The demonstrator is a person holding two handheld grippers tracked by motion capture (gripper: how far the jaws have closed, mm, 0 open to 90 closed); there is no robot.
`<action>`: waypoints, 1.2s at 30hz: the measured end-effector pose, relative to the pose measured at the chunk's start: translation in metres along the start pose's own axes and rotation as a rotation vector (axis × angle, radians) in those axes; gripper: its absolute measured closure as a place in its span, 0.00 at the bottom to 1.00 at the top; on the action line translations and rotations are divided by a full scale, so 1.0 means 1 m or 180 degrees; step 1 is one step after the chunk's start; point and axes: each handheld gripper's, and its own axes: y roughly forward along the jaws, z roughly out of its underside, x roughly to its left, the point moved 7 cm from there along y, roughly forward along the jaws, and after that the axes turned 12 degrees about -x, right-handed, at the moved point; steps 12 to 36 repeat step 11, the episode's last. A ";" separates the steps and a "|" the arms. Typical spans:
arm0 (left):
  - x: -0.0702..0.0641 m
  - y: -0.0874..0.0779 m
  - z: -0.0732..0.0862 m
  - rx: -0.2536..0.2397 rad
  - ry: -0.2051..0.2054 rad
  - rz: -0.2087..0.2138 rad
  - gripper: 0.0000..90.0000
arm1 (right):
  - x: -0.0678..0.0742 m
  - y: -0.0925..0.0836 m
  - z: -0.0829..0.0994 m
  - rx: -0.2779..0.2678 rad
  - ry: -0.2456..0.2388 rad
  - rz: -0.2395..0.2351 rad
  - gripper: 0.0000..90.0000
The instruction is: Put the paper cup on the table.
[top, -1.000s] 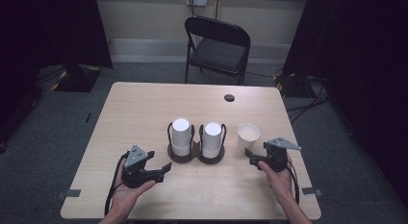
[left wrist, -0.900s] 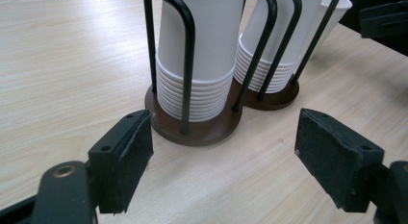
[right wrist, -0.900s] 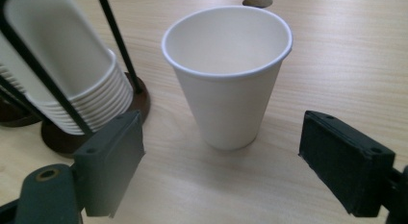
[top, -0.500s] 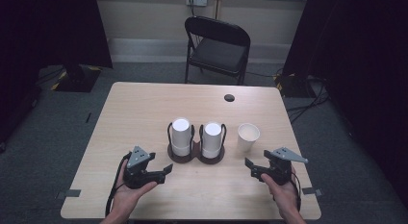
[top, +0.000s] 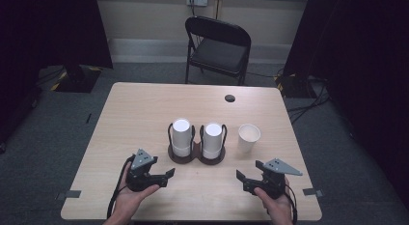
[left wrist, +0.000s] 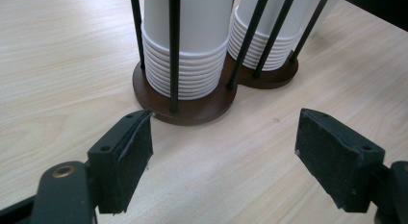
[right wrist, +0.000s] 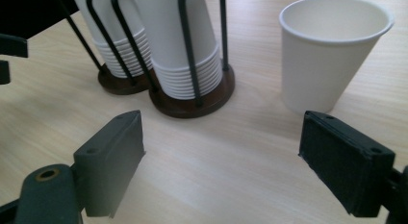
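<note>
Two stacks of upside-down white paper cups stand in a double wire holder with brown round bases (top: pixel 196 155) at the table's middle; the left stack (top: pixel 182 136) (left wrist: pixel 185 51) and right stack (top: pixel 212 139) (right wrist: pixel 180 46) are side by side. A single upright paper cup (top: pixel 249 137) (right wrist: pixel 327 51) stands alone just right of the holder. My left gripper (top: pixel 167 175) (left wrist: pixel 223 152) is open near the front edge, pointing at the left base. My right gripper (top: pixel 241 179) (right wrist: pixel 221 161) is open too, low at the front right, with nothing between its jaws.
The wooden table (top: pixel 140 119) has a dark round grommet (top: pixel 230 98) near its far edge. A black folding chair (top: pixel 217 44) stands behind the table. Tape marks (top: pixel 311 191) sit at the front corners. Bare tabletop lies between the grippers.
My right gripper has drawn back from beside the lone cup toward the front edge. The left gripper has shifted only slightly toward the front.
</note>
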 end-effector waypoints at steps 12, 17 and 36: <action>0.000 0.001 0.002 0.0039 -0.0013 0.0023 0.23 | -0.007 0.004 0.012 0.0069 0.0040 0.0048 0.17; 0.000 0.001 0.002 0.0039 -0.0013 0.0023 0.23 | -0.007 0.004 0.012 0.0069 0.0040 0.0048 0.17; 0.000 0.001 0.002 0.0039 -0.0013 0.0023 0.23 | -0.007 0.004 0.012 0.0069 0.0040 0.0048 0.17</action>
